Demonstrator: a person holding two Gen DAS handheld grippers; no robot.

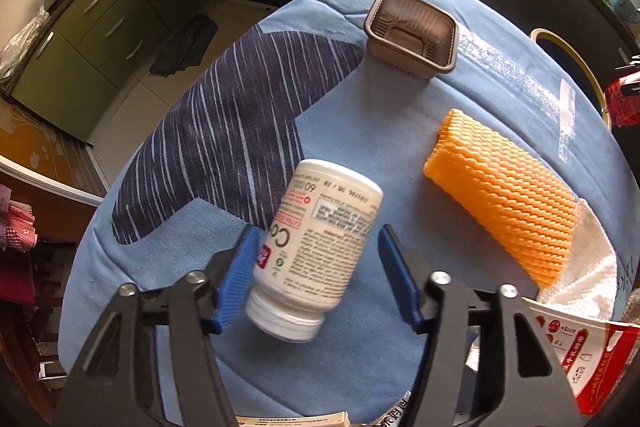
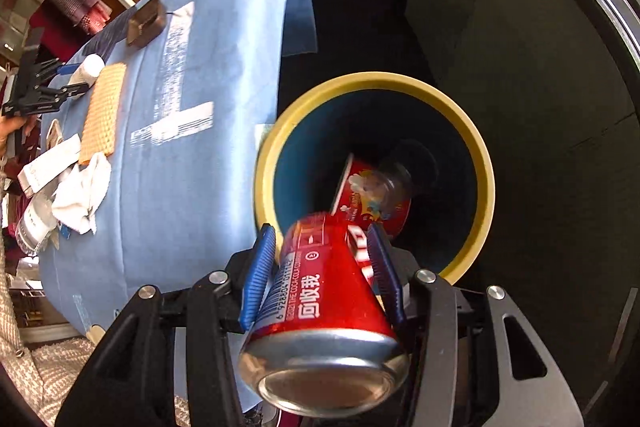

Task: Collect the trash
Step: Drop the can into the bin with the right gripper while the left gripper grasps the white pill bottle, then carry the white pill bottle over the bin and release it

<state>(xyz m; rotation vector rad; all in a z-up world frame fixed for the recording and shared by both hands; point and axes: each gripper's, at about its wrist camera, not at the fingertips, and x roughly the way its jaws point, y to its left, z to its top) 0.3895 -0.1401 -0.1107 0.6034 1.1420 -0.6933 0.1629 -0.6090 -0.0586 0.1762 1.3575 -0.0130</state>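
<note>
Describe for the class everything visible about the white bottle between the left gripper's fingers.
The white pill bottle looks plastic, with a printed label and a white ribbed cap facing the camera. It lies tilted on the blue tablecloth between the open blue fingers of the left gripper; the left finger seems to touch it, the other stands apart.

Bottle [image 1: 316, 251]: smooth white plastic, matt paper-like printed label.
Can [image 2: 324, 311]: glossy red metal, bare silvery base.
Cloth [image 1: 224, 131]: soft matt blue fabric covering the bench.
Foam net [image 1: 500, 199]: orange, ridged and rough.
Tray [image 1: 412, 33]: brown ribbed plastic, slight sheen.
Bin [image 2: 276, 143]: smooth plastic, yellow rim, blue inside.
Jaws: blue ribbed pads [image 1: 236, 279] on black matt arms.
</note>
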